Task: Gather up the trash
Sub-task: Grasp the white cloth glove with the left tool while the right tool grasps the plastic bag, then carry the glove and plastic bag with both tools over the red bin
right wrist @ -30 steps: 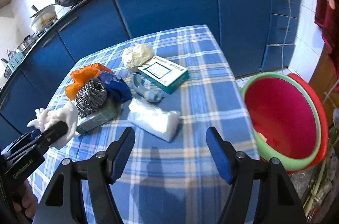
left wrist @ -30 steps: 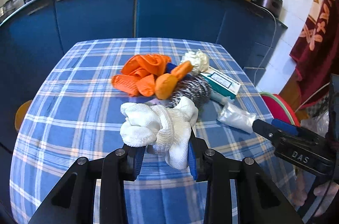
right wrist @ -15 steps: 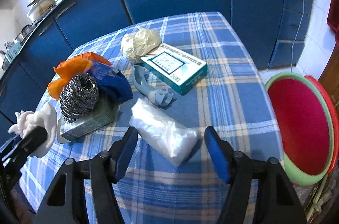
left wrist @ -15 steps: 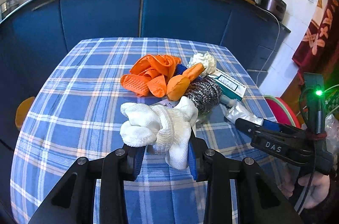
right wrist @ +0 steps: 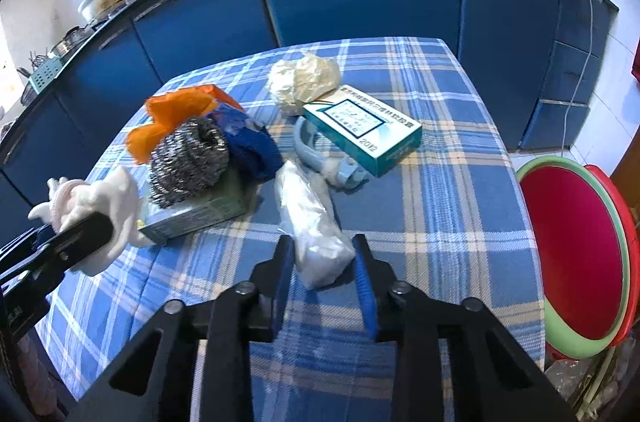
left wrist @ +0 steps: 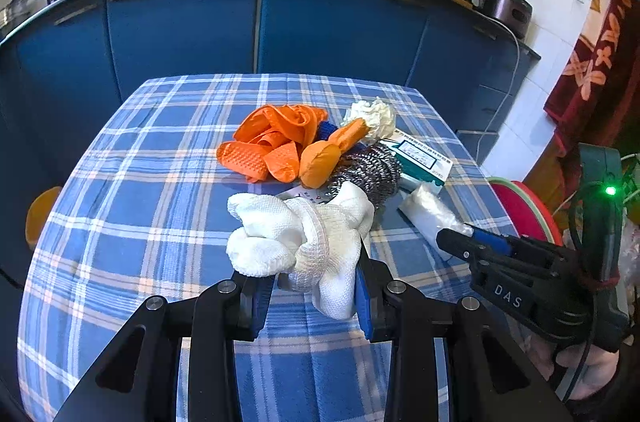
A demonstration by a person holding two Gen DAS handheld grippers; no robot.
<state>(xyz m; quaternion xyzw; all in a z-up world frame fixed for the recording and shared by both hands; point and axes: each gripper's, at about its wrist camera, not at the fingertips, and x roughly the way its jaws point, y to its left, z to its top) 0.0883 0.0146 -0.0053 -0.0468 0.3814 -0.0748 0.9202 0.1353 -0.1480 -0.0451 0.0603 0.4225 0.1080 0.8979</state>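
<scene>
My left gripper is shut on a white knitted glove and holds it above the blue checked table. The glove also shows in the right wrist view. My right gripper has closed around the near end of a clear plastic bag lying on the table; the bag also shows in the left wrist view. The red basin with a green rim stands on the floor to the right of the table.
On the table lie orange rubber gloves, a steel scourer on a green box, a blue cloth, a teal medicine box, a crumpled white wad and a blue plastic handle. Blue cabinets stand behind.
My right gripper has moved forward and down to the plastic bag and its jaws have closed from wide open onto the bag's near end. The left gripper keeps holding the white glove.
</scene>
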